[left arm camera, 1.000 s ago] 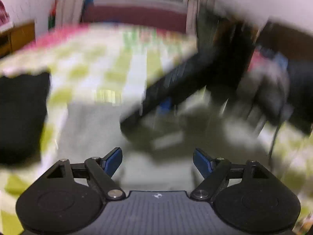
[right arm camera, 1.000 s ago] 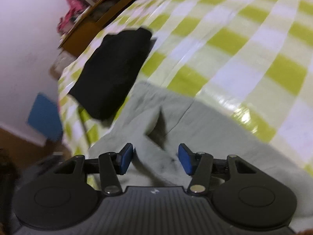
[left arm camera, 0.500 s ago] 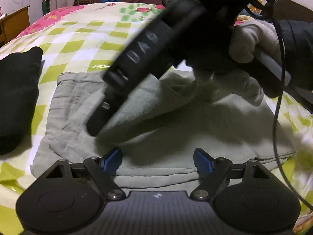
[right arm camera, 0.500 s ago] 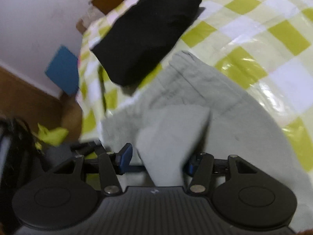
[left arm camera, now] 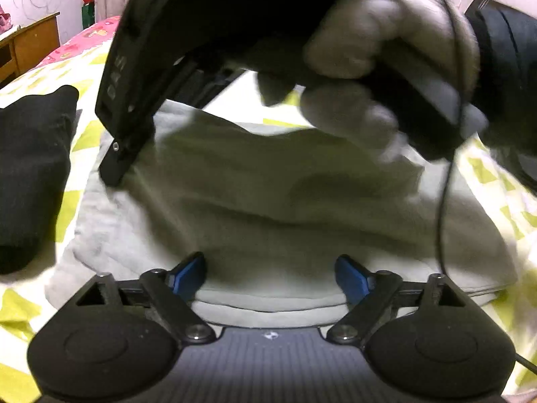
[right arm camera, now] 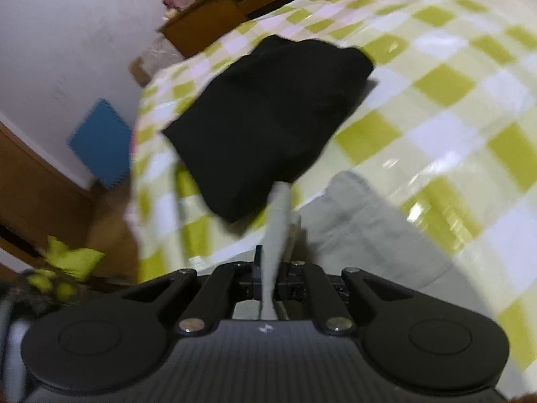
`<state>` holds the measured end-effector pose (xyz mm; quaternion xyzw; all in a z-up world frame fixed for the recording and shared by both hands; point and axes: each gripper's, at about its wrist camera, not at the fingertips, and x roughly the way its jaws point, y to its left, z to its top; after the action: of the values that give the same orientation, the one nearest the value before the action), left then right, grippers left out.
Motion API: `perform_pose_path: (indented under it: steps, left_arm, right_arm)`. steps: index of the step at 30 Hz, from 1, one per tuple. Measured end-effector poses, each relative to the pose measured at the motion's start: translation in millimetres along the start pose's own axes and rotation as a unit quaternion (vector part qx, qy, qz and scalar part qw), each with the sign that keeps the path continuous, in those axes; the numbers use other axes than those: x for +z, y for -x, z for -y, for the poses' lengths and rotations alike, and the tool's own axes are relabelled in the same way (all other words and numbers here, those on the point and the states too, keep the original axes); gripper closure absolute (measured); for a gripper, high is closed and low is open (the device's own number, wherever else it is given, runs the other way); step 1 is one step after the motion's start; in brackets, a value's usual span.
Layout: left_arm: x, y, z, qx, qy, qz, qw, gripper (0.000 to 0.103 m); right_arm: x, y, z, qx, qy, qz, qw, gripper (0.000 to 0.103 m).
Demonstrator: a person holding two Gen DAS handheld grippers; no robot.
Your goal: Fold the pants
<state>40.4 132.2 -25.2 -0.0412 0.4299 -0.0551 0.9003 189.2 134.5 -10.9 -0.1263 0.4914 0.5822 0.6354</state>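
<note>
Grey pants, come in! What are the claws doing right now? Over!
Right claw shut on a fold of the grey pants. Left claw open, empty, over the pants. Black garment lies beside them on the checkered bed.

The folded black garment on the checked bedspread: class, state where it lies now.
The folded black garment lies on the green-and-white checked bedspread, near its edge, just beyond the grey pants; in the left wrist view it sits at the left.

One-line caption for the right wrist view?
Right gripper shut on a fold of the grey pants, black garment ahead on the checked bedspread.
</note>
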Motion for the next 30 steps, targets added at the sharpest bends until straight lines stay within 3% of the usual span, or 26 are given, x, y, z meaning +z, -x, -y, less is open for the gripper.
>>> perform_pose_path:
  steps: [2,4,7,10,12,15,19,21,22,26,29,30]
  left_arm:
    - [-1.1,-1.2,3.8,0.007,-0.007,-0.003,0.9999,0.004]
    - [-2.7,-0.3,8.1,0.007,-0.015,-0.003,0.9999,0.004]
    - [-5.1,-0.2,14.1,0.013,-0.026,-0.004,0.9996,0.003]
    - [-6.3,2.5,15.2,0.013,-0.025,-0.003,0.9996,0.003]
    - [-7.4,5.1,16.0,0.012,-0.02,0.001,0.9997,0.003]
    - [-6.3,5.5,16.0,0.014,-0.016,0.004,0.9998,0.003]
    - [-7.2,7.4,18.8,0.023,-0.025,0.008,0.9994,0.003]
    - [-4.9,8.8,18.4,0.02,-0.026,0.013,0.9994,0.003]
    - [-3.4,12.2,19.2,0.015,-0.025,0.021,0.9994,0.004]
    - [12.7,19.2,26.6,0.018,-0.035,0.055,0.9977,0.003]
    - [28.2,10.3,36.1,0.035,-0.057,0.063,0.9958,0.003]
    - [32.8,3.4,39.4,0.04,-0.067,0.061,0.9951,0.003]
  right_arm:
    - [5.2,-11.8,8.2,-0.026,0.002,-0.014,1.0,0.097]
    - [5.8,-7.9,16.6,-0.041,-0.009,-0.002,0.999,0.093]
    - [4.8,24.3,22.6,-0.076,-0.032,0.055,0.995,0.086]
    - [-10.8,75.7,26.0,-0.119,-0.064,0.119,0.984,0.077]
    - [-39.9,114.9,27.6,-0.15,-0.094,0.155,0.972,0.067]
    - [-101.7,158.9,28.3,-0.209,-0.152,0.174,0.95,0.064]
    - [-206.4,190.0,38.2,-0.262,-0.283,0.187,0.904,0.058]
    - [-245.3,191.1,44.1,-0.261,-0.331,0.188,0.887,0.058]
    - [-258.8,190.1,45.6,-0.249,-0.345,0.19,0.885,0.058]
    - [-286.4,167.2,48.1,-0.206,-0.365,0.192,0.887,0.051]
    - [-295.8,163.3,48.4,-0.159,-0.381,0.235,0.88,0.049]
    - [-294.9,159.1,47.0,-0.144,-0.385,0.243,0.879,0.053]
